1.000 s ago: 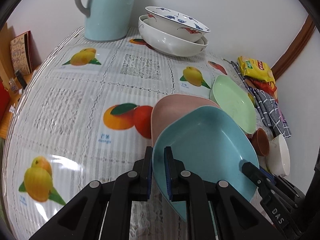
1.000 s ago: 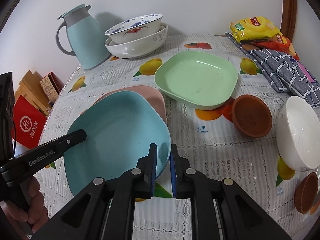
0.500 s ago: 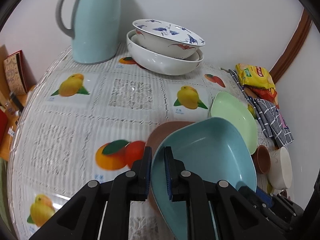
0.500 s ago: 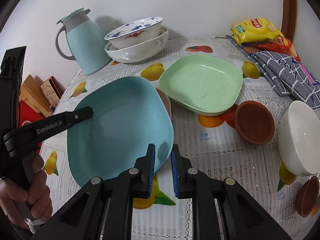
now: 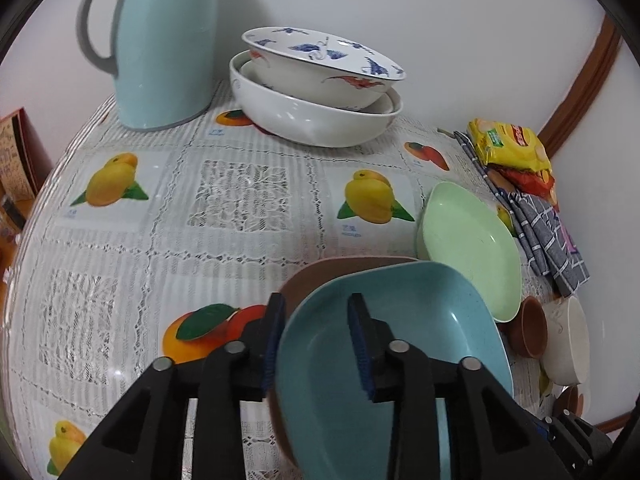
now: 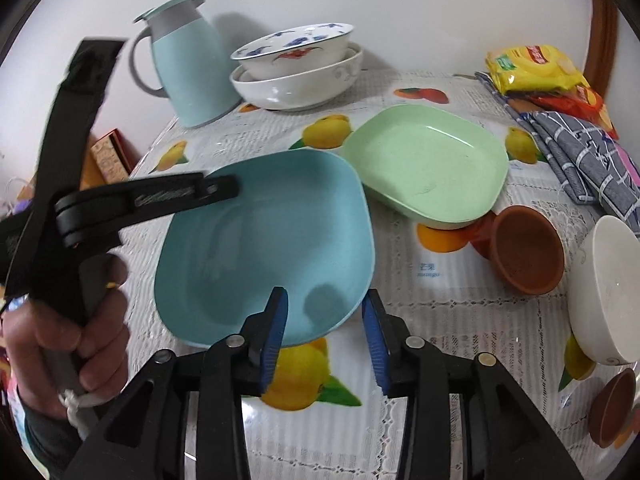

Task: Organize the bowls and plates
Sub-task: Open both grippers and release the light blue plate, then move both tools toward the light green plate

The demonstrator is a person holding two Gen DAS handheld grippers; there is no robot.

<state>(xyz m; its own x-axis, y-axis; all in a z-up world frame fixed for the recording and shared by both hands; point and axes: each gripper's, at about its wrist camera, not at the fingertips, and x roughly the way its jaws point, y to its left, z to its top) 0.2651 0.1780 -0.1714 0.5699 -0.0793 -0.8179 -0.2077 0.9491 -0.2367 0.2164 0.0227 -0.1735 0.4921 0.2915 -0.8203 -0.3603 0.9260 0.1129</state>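
Observation:
A blue square plate (image 5: 400,360) (image 6: 264,248) lies on top of a pink plate (image 5: 316,276). My left gripper (image 5: 316,348) is open, its fingers straddling the blue plate's left rim. My right gripper (image 6: 324,332) is open at the blue plate's near edge, not gripping it. A green plate (image 5: 468,240) (image 6: 428,164) sits to the right of the blue one. Two stacked white bowls (image 5: 316,92) (image 6: 296,68) stand at the back. A brown small bowl (image 6: 524,252) and a white bowl (image 6: 604,288) lie on the right.
A light blue jug (image 5: 164,40) (image 6: 188,72) stands at the back left. Snack packets (image 6: 532,68) and a folded grey cloth (image 6: 580,152) lie at the back right. Another small brown dish (image 6: 612,408) sits at the near right. A fruit-print cloth (image 5: 160,220) covers the table.
Both grippers have opened and let go of the blue plate, which now rests on the pink plate. The left gripper also moved forward and lower toward the table.

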